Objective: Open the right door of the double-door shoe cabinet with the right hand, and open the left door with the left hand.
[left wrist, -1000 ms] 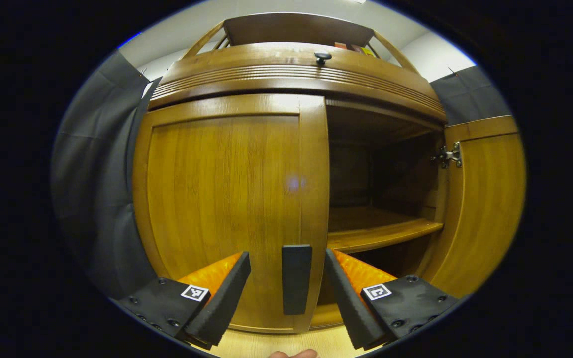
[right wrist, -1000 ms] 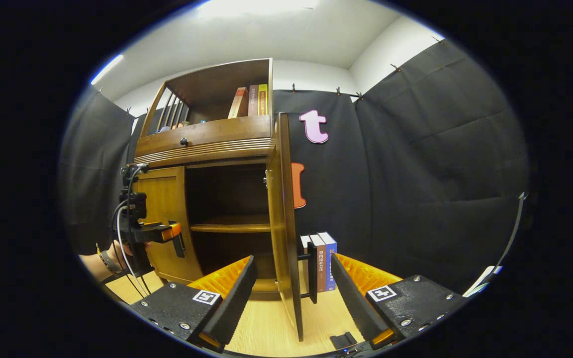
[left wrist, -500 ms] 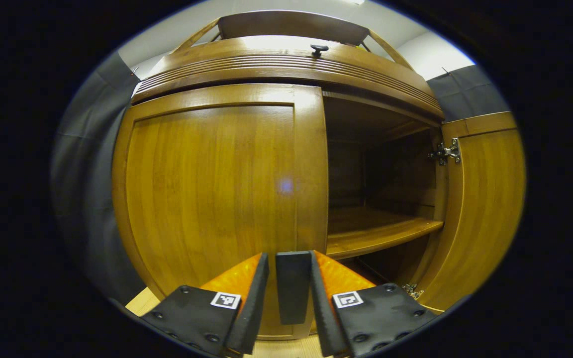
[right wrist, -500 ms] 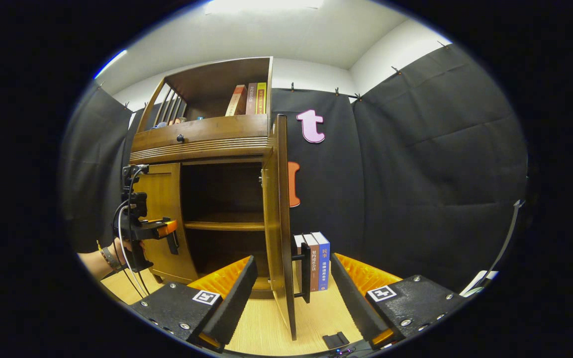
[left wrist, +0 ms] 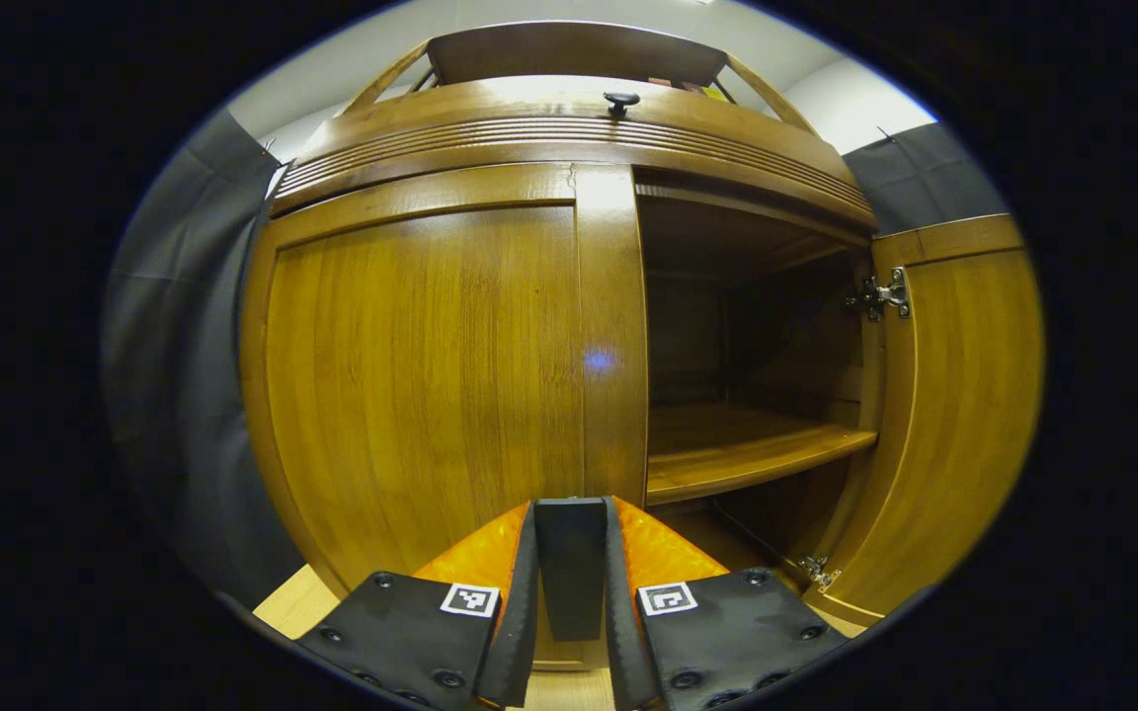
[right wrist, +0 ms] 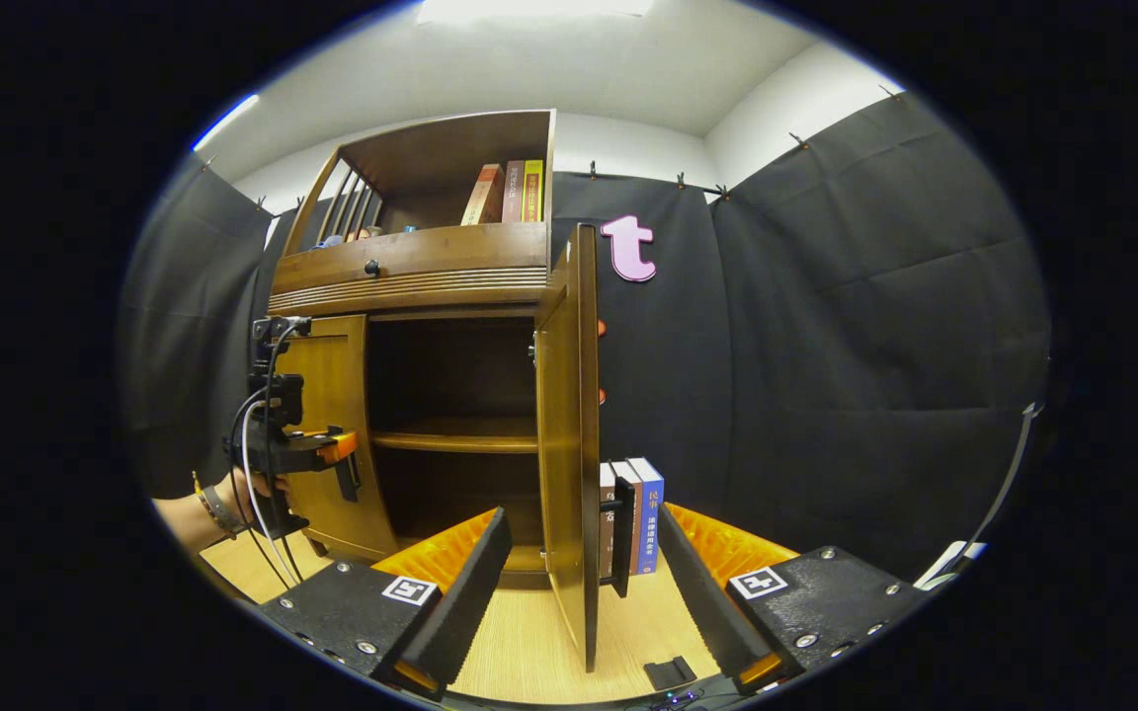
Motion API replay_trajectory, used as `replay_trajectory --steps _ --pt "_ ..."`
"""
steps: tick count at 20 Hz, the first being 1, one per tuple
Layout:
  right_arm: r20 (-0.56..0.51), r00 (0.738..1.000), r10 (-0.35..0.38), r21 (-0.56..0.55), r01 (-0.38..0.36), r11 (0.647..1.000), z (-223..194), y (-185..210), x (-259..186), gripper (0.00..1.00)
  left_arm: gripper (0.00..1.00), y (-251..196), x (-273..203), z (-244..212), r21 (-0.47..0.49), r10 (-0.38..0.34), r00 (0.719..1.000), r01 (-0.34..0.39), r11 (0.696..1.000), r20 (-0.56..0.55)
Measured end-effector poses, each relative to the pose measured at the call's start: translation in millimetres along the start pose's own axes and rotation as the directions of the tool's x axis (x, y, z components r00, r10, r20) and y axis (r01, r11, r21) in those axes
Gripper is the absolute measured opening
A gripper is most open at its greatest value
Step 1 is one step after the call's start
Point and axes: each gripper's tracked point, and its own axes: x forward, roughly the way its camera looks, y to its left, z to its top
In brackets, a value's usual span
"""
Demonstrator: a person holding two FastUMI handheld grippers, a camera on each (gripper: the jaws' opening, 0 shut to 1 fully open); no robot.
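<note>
**Observer:** Where do you stand with the shoe cabinet (right wrist: 411, 276)?

**Operator:** I have the left gripper (left wrist: 570, 592) clamped on the left door's handle (left wrist: 570, 563), both fingers pressed against its sides. That handle sits low on the left door (left wrist: 421, 365), close to its inner edge. The door itself looks shut, flush with the cabinet front. The right door (right wrist: 569, 444) stands swung wide, edge-on to me in the right gripper view.

**Observer:** And your right hand?

**Operator:** The right gripper (right wrist: 584, 583) has its fingers spread apart, holding nothing, with the right door's lower edge and its handle (right wrist: 621, 533) between them but not touched.

**Observer:** How will you do the pull?

**Operator:** I judge the door hinges on its outer edge, so I'd draw the handle towards me along an arc, turning my wrist with the swing rather than tugging straight. I'd keep the squeeze firm; the handle is a slim bar and could slip.

**Observer:** Count things for me.

**Operator:** Two doors, two handles, one knob (left wrist: 620, 100) on the band above. One inner shelf (left wrist: 747, 459). Three books (right wrist: 508, 193) on the top shelf; on the floor beside the right door, three books (right wrist: 640, 513) that I can make out.
</note>
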Motion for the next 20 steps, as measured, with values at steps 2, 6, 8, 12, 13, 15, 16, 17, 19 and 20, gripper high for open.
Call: replay_trajectory --steps 2,6,8,12,13,15,16,17,19,20 --pt "-0.006 1.0 0.0 -0.006 0.0 1.0 -2 1 -2 0.92 0.37 2 -18 1 -0.009 -0.001 1.0 0.001 1.0 0.006" --pt "-0.015 1.0 -0.004 -0.025 0.004 1.0 -6 2 -6 1.0 0.38 14 -59 1 0.004 0.007 1.0 -0.007 1.0 -0.018" --pt "-0.02 1.0 0.001 -0.024 -0.002 1.0 -8 6 -6 0.92 0.36 23 -81 2 0.027 0.024 0.999 -0.023 0.999 -0.042" --pt "-0.019 1.0 0.024 -0.02 -0.024 1.0 -8 14 -3 0.92 0.37 41 -114 3 0.002 0.02 0.998 -0.02 1.0 -0.057" --pt "-0.021 0.999 0.03 -0.019 -0.03 0.999 -9 16 -2 0.92 0.37 45 -121 3 -0.005 0.024 0.998 -0.024 1.0 -0.057" --pt "-0.014 0.999 0.029 -0.017 -0.03 0.999 -8 19 1 0.92 0.36 52 -133 2 -0.001 0.037 0.997 -0.037 0.999 -0.062" --pt "-0.007 1.0 0.028 -0.015 -0.028 1.0 -6 19 2 0.92 0.36 56 -138 2 0.007 0.049 0.997 -0.049 0.999 -0.062" --pt "0.0 1.0 0.026 -0.009 -0.026 1.0 -5 20 4 1.0 0.37 60 -143 2 0.018 0.061 0.996 -0.06 0.998 -0.064" --pt "0.008 1.0 0.025 0.008 -0.025 1.0 -2 21 5 0.92 0.37 70 -155 2 0.04 0.09 0.994 -0.088 0.995 -0.063" --pt "0.012 1.0 0.028 0.015 -0.029 0.999 -1 21 5 0.92 0.36 75 -162 1 0.045 0.105 0.993 -0.102 0.994 -0.063"
